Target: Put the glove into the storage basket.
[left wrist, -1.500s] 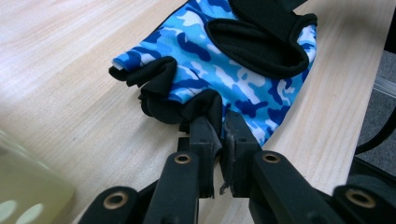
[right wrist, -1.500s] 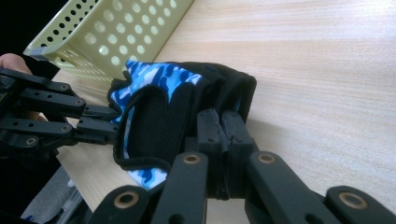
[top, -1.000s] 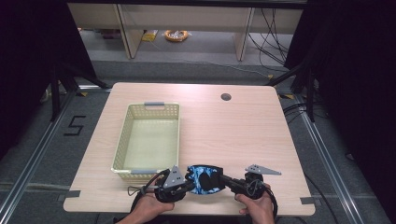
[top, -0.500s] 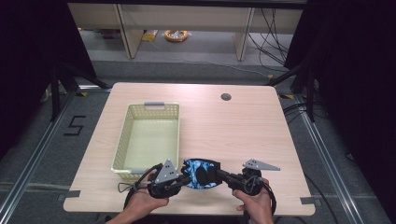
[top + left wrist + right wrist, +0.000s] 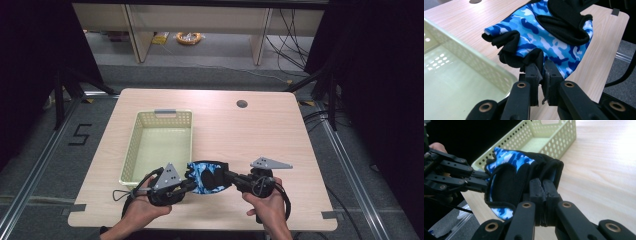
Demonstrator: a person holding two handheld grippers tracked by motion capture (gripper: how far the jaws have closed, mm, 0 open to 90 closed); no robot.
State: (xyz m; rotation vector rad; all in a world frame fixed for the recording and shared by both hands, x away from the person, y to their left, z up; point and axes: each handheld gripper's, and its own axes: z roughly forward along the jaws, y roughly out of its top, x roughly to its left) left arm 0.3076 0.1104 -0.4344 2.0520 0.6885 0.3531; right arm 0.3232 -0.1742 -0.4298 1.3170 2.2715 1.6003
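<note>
A blue camouflage glove (image 5: pixel 206 177) with black trim hangs just above the table's near edge, stretched between both grippers. My left gripper (image 5: pixel 186 185) is shut on the glove's black finger end (image 5: pixel 534 56), close to the basket's near right corner. My right gripper (image 5: pixel 226 176) is shut on the black cuff of the glove (image 5: pixel 549 173). In the right gripper view the left gripper (image 5: pixel 482 180) comes in from the left, clamped on the far edge of the glove (image 5: pixel 509 170).
A pale yellow-green perforated basket (image 5: pixel 131 155) stands empty on the left half of the wooden table (image 5: pixel 250 135), also seen as the basket wall (image 5: pixel 471 62) and basket side (image 5: pixel 544 141). A round cable hole (image 5: pixel 242 104) sits at the table's back.
Both grippers have carried the glove leftward along the near edge, closer to the basket's near right corner. Both stay shut on it.
</note>
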